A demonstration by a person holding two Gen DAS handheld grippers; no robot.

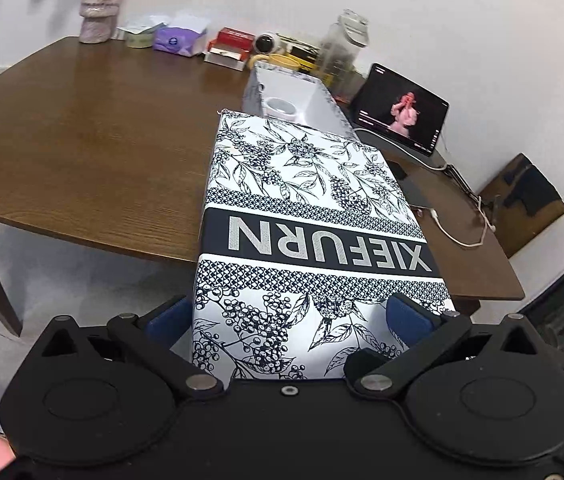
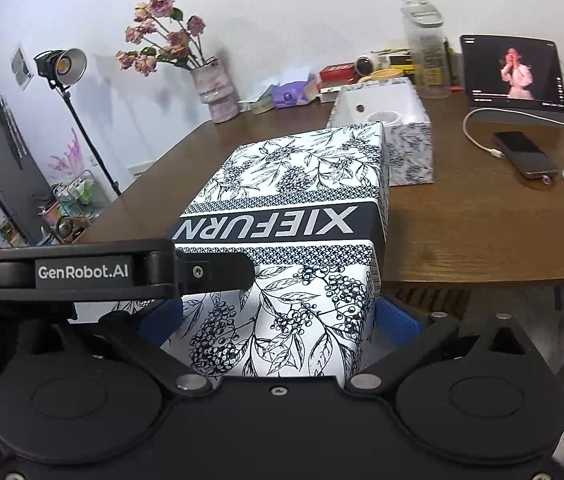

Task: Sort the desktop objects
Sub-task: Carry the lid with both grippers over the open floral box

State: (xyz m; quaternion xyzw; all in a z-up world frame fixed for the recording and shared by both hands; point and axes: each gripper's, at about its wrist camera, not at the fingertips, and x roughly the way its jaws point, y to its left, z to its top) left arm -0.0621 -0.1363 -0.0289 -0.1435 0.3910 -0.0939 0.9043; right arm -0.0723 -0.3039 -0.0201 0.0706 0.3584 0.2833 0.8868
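A white box lid with a dark floral print and the word XIEFURN point(image 1: 306, 216) fills the middle of both views point(image 2: 298, 208). My left gripper point(image 1: 294, 320) is shut on its near end, blue pads against its two sides. My right gripper point(image 2: 277, 316) is shut on the same lid beside it. The left gripper's body point(image 2: 81, 272) shows at the left in the right wrist view. The lid's far end hangs over the brown table point(image 1: 81, 152). Behind it stands the matching open box point(image 2: 382, 108) with a white roll point(image 2: 384, 117) inside.
A tablet playing a video point(image 2: 514, 72), a phone on a cable point(image 2: 526, 154), a clear jar point(image 2: 426, 52), a vase of dried roses point(image 2: 213, 88), a purple tissue pack point(image 2: 294, 94) and small boxes line the table's back edge. A studio lamp point(image 2: 61, 66) stands on the floor at the left.
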